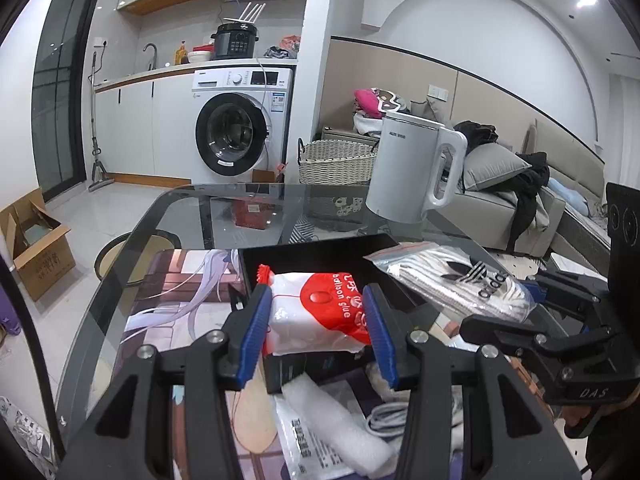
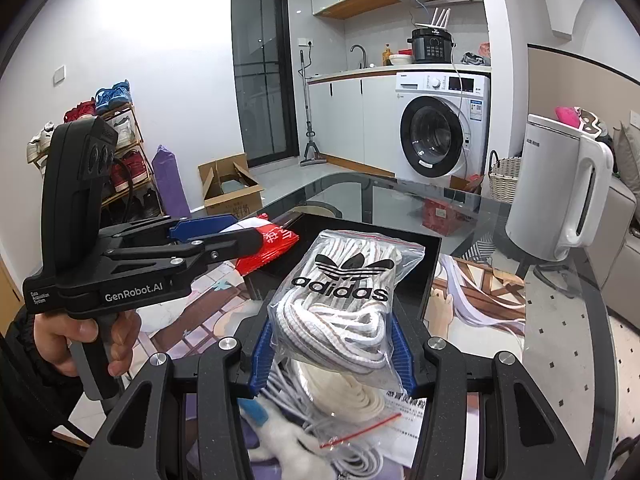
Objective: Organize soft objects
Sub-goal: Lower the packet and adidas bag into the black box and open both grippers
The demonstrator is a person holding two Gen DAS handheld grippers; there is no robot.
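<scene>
My left gripper (image 1: 316, 312) is shut on a red and white balloon glue packet (image 1: 320, 312) and holds it over the near edge of a black tray (image 1: 304, 256). It also shows in the right wrist view (image 2: 240, 236), with the packet (image 2: 268, 248). My right gripper (image 2: 332, 344) is shut on a clear zip bag of white Adidas socks (image 2: 340, 300), held above the tray (image 2: 428, 264). The bag also shows in the left wrist view (image 1: 452, 280), right of the packet.
A white kettle (image 1: 412, 172) stands on the glass table (image 1: 184, 204) beyond the tray. An anime mat (image 1: 176, 300) lies under the tray. Plastic packets, white cables and soft white items (image 2: 332, 432) lie below the grippers. A wicker basket and a washing machine stand behind.
</scene>
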